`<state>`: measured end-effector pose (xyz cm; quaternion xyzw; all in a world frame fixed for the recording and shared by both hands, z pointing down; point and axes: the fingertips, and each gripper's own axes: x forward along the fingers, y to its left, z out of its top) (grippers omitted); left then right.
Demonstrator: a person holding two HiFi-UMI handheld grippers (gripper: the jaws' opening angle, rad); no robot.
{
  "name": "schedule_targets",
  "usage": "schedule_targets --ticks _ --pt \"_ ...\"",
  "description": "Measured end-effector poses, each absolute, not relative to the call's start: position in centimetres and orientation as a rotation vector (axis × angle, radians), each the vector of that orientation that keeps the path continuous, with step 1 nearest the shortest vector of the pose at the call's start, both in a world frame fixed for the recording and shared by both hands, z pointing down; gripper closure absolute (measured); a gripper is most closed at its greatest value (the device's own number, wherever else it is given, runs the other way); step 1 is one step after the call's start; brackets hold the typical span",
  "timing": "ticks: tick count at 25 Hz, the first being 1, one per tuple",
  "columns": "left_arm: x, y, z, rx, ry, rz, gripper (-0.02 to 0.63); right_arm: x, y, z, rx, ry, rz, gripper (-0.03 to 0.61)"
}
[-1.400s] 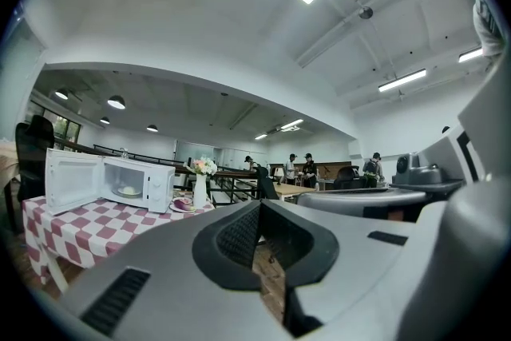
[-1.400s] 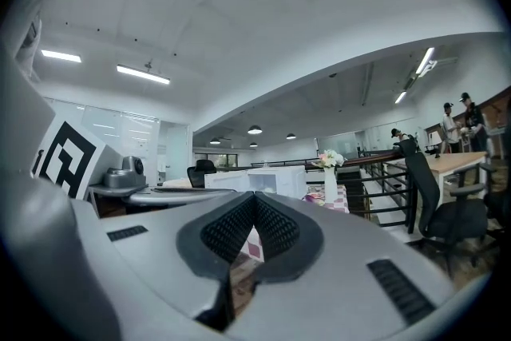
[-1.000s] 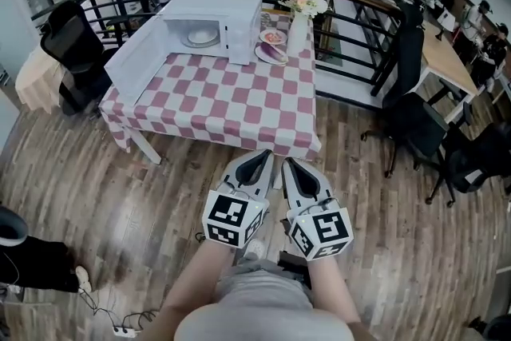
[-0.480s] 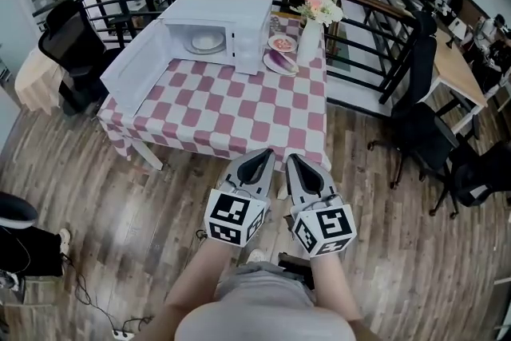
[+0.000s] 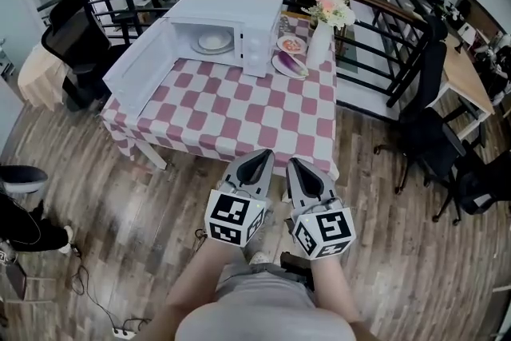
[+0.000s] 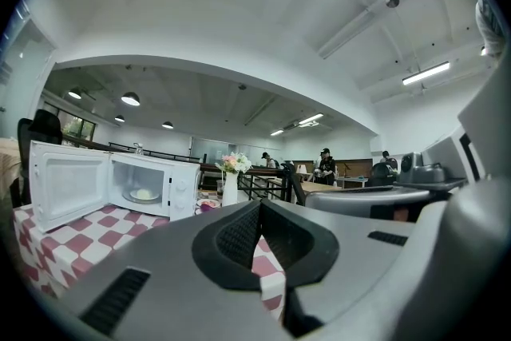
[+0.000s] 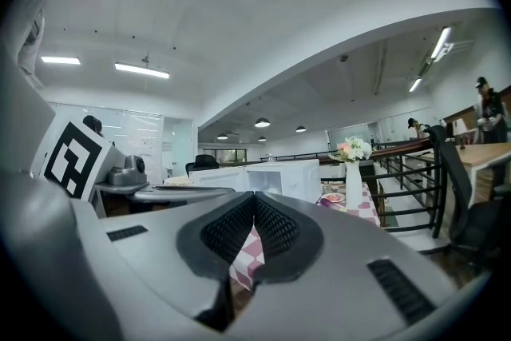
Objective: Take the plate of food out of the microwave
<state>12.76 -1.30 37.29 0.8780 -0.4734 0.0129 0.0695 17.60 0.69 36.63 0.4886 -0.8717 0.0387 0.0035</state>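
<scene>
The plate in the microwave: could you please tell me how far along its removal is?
Done: the microwave door stands open. In hand: nothing; the left gripper and right gripper are shut, empty, short of the table. Left: reach in, grip the plate, lift it out.

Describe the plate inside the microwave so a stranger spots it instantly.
On the pink-and-white checked table, a white microwave stands at the far end, door open. The pale plate sits inside it, unlike the two plates outside by the flower vase.
</scene>
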Motion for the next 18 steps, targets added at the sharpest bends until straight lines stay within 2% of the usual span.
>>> schedule_targets --ticks 18 --pt "4.5 -10.8 37.7 2.583 -1.476 -0.023 0.612 10.7 -8.1 37.4 1.516 -2.713 0.142 0.554"
